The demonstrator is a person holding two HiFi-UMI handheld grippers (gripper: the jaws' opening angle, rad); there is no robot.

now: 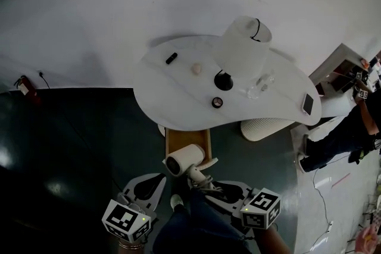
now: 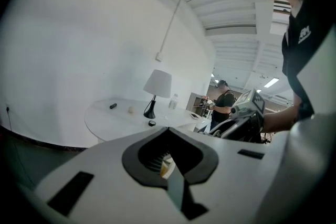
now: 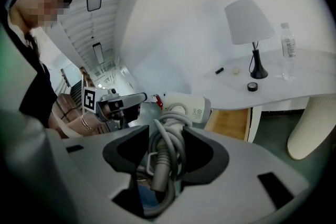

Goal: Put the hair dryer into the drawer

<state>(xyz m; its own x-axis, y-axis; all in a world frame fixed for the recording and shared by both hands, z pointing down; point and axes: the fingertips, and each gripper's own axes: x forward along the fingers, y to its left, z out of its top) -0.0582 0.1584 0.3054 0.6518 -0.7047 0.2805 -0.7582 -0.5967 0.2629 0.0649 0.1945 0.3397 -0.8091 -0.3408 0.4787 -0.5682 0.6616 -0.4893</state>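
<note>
The left gripper (image 1: 159, 178) and right gripper (image 1: 209, 186) are broad pale-grey shells. Ahead of each black-and-white marker cube (image 1: 126, 220) sits a black-lined recess flanked by black slots. The person wears a black top (image 2: 310, 34) with white lettering, blue trousers (image 1: 196, 226), and a bracelet (image 3: 84, 122) behind the left cube.

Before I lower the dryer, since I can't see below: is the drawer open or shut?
Open: the drawer juts from under the table, wooden bottom showing; the right gripper holds the hair dryer.
</note>
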